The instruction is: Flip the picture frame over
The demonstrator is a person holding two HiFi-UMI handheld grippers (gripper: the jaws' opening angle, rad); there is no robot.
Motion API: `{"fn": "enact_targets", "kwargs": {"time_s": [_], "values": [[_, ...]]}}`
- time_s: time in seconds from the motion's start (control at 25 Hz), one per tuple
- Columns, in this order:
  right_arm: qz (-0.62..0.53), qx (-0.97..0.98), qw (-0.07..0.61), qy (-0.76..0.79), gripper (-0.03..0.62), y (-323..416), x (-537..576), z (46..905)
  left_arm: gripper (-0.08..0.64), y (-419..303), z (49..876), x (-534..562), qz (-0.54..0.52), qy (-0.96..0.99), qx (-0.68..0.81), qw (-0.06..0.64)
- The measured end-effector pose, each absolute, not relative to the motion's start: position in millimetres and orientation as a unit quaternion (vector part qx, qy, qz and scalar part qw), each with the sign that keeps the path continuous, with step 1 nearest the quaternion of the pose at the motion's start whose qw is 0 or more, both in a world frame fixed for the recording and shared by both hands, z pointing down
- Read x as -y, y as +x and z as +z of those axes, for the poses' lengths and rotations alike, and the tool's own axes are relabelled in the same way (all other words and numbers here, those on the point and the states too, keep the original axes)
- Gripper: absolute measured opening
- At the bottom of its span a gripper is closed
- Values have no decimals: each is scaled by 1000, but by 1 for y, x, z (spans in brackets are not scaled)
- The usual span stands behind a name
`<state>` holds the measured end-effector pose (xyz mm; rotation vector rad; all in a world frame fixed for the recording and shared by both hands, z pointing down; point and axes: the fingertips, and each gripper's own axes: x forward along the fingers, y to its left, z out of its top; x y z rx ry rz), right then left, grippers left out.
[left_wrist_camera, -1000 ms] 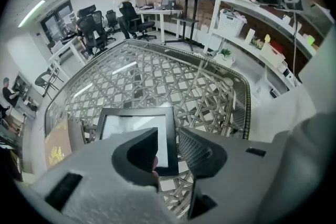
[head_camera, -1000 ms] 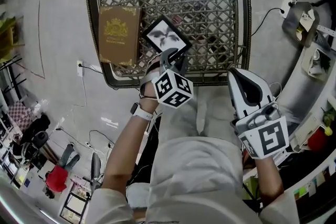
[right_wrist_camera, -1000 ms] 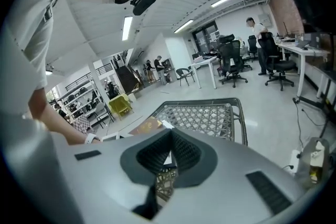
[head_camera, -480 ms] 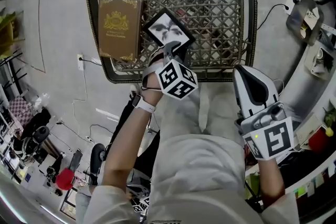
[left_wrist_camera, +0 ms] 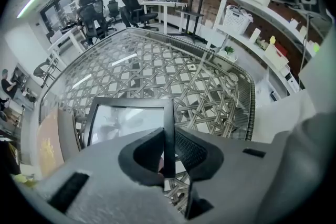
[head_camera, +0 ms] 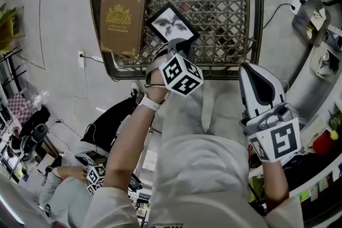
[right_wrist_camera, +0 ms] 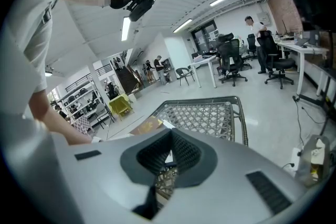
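Note:
A black picture frame [head_camera: 171, 26] with a leaf print lies face up on the glass-topped wicker table [head_camera: 255, 18], turned like a diamond. My left gripper [head_camera: 179, 49] points steeply down at its near corner. In the left gripper view the frame's [left_wrist_camera: 131, 123] right bar stands between the jaws. The jaws have just been closing, and my left gripper [left_wrist_camera: 168, 139] is shut on that bar. My right gripper [head_camera: 251, 69] hangs off the table's near right side, shut and empty. The right gripper view shows my right gripper [right_wrist_camera: 169, 139] with its tips together and only the table [right_wrist_camera: 205, 113] beyond.
A brown book [head_camera: 122, 21] with gold print lies left of the frame, and shows at the left edge as the book [left_wrist_camera: 44, 147]. Cables and a socket strip [head_camera: 299, 5] lie on the floor at the right. Another person with a marker cube [head_camera: 95, 174] crouches at the lower left.
The left gripper's jaws have drawn in on the frame's near corner. The right gripper has kept still. A crouching person has come into view at the lower left.

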<state>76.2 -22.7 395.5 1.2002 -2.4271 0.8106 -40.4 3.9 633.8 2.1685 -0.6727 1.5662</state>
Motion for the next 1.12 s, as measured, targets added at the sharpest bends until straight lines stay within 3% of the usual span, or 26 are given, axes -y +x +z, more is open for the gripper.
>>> {"fn": "enact_targets", "kwargs": {"time_s": [0.4,1.12], "values": [[278,848,153,424,17,81,16,391,74,-40,627,-1,530,776,264,218],[270,853,146,422,17,86,9,380,74,-26,572,10,383,779,328,373]]}}
